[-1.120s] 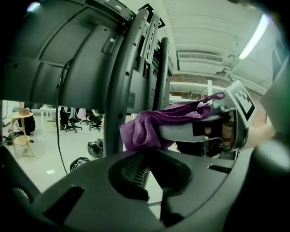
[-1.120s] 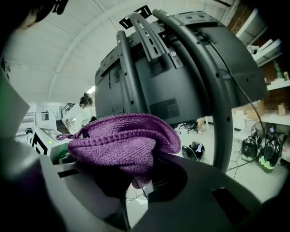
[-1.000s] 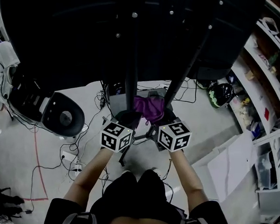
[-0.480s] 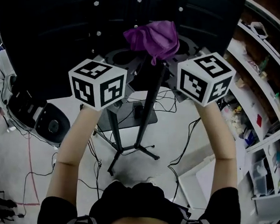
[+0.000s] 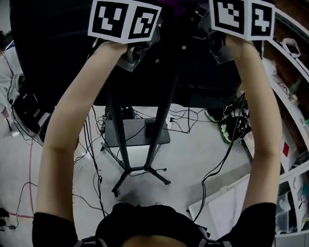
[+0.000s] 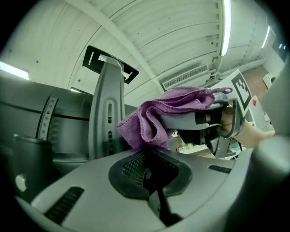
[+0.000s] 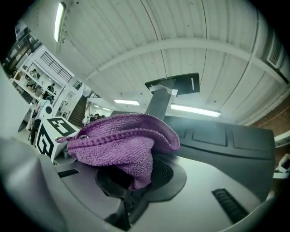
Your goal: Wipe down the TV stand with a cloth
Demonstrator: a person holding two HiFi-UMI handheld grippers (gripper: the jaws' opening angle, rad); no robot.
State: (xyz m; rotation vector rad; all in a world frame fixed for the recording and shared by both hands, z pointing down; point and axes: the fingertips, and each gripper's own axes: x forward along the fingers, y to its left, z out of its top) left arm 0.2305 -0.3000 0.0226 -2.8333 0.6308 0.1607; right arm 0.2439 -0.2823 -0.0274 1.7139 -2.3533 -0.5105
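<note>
Left tool and right tool both clamped on the purple cloth up top of the TV stand, so next is probably press and rub.

We are looking down on a pale floor where black cables are trailing in loose loops. A red line is running along it at the left, and white sheets are lying at the right, beside crowded shelves. A dark rounded object with green trim is sitting among the cables. Overhead we are seeing a ribbed white ceiling, where a strip light is glowing near an air vent.
</note>
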